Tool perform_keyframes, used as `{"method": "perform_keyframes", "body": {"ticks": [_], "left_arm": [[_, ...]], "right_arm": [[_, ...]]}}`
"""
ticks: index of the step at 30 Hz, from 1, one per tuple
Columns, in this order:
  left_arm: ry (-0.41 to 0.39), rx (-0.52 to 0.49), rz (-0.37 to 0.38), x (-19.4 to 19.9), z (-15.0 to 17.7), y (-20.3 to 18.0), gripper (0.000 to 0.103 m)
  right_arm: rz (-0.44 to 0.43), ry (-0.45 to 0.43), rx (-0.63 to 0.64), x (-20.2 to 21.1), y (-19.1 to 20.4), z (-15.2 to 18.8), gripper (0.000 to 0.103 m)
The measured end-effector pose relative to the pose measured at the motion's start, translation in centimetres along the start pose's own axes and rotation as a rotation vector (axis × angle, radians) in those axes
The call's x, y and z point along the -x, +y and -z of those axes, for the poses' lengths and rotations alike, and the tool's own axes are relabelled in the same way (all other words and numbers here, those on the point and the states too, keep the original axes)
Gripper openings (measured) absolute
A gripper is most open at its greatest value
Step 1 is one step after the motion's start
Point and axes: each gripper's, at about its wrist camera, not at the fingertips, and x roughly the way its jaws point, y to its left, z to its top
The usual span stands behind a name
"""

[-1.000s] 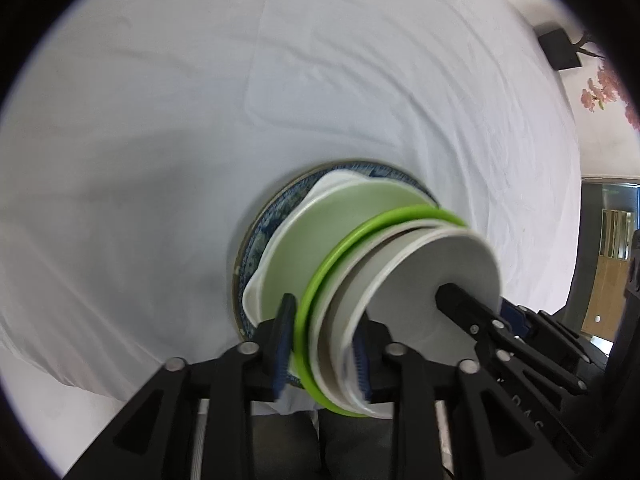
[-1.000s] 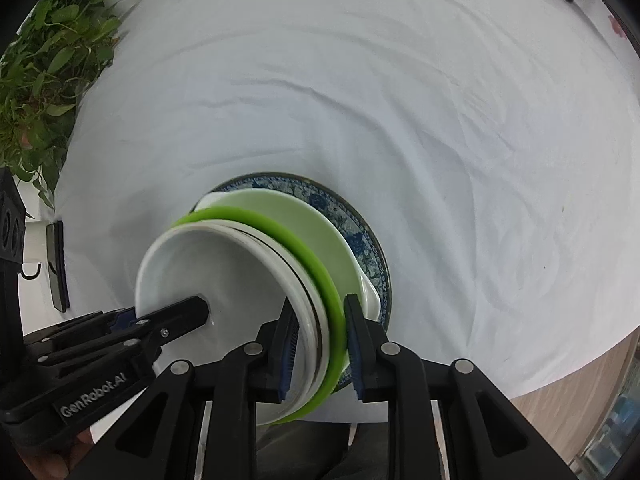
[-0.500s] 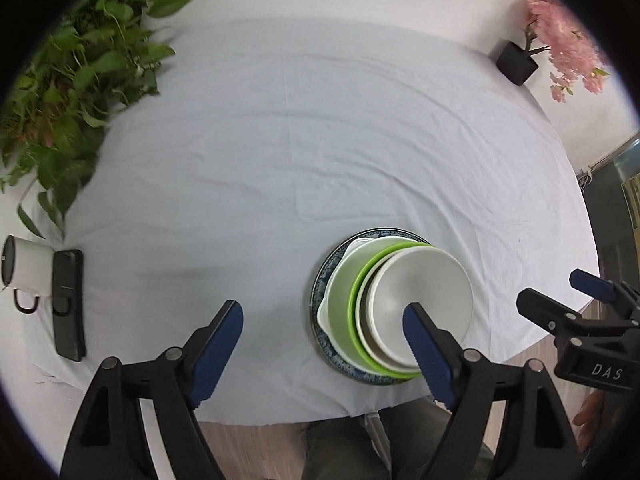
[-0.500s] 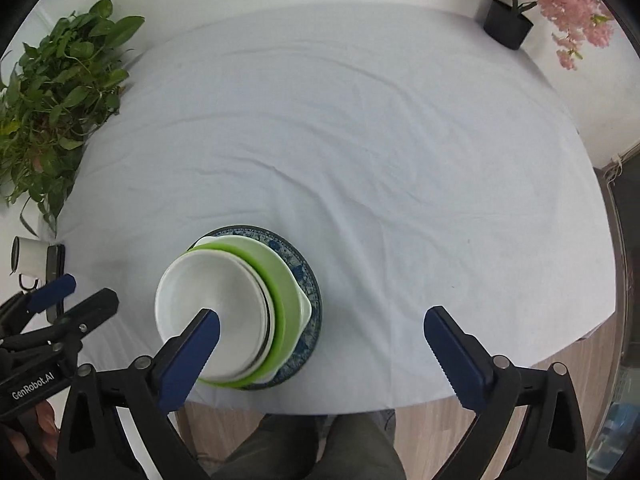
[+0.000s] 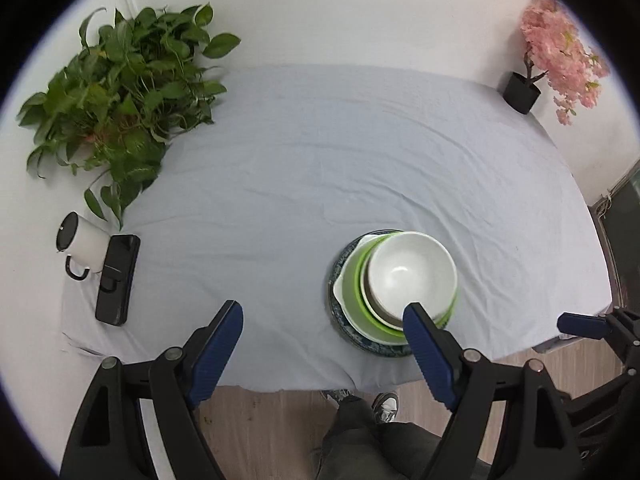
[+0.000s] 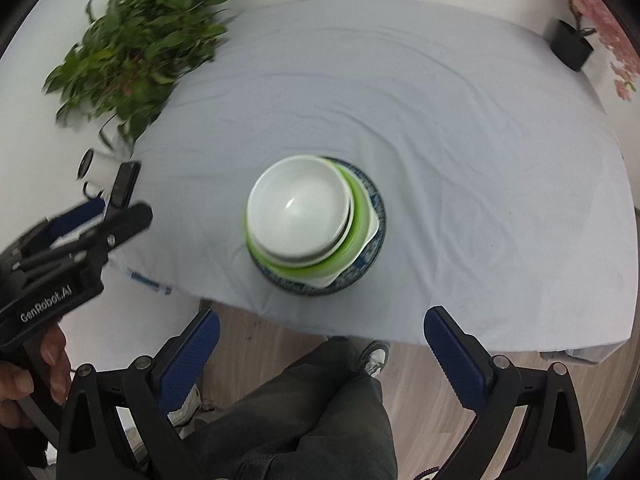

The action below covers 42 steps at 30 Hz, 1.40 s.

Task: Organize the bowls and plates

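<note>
Jaws on both the left gripper [image 5: 322, 328] and right gripper [image 6: 322, 334] are spread wide with nothing between the pads, and both have just been opening. Stack sits near the table's [image 5: 320, 152] front edge, lower right in the left view: white bowl [image 5: 412, 270] on top, green plate [image 5: 358, 300] under it, blue patterned plate [image 5: 340, 324] at the bottom. Right view is kinda blurry, but same stack [image 6: 298, 208] sits mid-frame.

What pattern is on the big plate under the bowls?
Blue-and-white patterned rim on the bottom plate, clearest in the right wrist view.
</note>
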Motion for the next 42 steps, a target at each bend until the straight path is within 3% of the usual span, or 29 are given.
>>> {"method": "perform_keyframes", "body": {"ticks": [5,8,11,15,21,30,42], "left_arm": [[0.002,0.019,0.046,2.4,2.9,-2.0,0.083],[0.036,0.034,0.047,3.0,4.6,-2.6,0.092],[0.0,0.046,0.038,4.3,5.6,-3.2,0.101],[-0.048,0.028,0.029,5.2,5.3,-3.1,0.102],[-0.054,-0.002,0.089,5.4,4.9,-1.9,0.102],[-0.06,-0.018,0.087,5.3,4.7,0.7,0.102],[-0.081,-0.027,0.147,3.9,3.8,0.6,0.102]], "right_arm": [[-0.032,-0.019,0.027,1.5,0.2,3.8,0.103],[-0.03,-0.052,0.033,2.7,0.0,5.5,0.103],[0.001,-0.075,0.049,4.0,-0.3,7.0,0.103],[0.05,-0.112,0.091,5.7,-0.3,8.2,0.103],[0.078,-0.16,0.082,7.7,0.3,7.4,0.103],[0.153,-0.211,0.07,8.9,2.8,7.2,0.103],[0.2,-0.241,0.045,9.1,1.8,6.0,0.103]]}}
